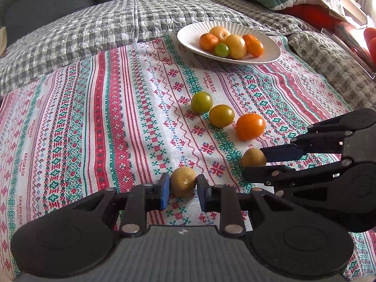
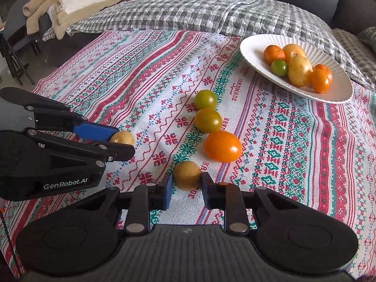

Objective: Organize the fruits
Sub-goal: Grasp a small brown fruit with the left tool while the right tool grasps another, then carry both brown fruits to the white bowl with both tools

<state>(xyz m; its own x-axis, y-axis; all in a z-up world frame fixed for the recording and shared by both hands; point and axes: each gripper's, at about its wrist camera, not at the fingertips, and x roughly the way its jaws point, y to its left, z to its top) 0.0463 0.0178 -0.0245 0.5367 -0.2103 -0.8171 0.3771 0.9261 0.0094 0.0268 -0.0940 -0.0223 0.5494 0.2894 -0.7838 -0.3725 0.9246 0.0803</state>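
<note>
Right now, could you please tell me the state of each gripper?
Left gripper: closed around a brown fruit, which rests on the cloth.
Right gripper: closed around another brown fruit.

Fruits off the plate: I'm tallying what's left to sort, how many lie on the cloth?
5, in a line: green one, olive one, orange one, then a brown one between the right jaws and another between the left.

Loose fruits (image 1: pixel 221 115) before plate (image 1: pixel 188 38)
</note>
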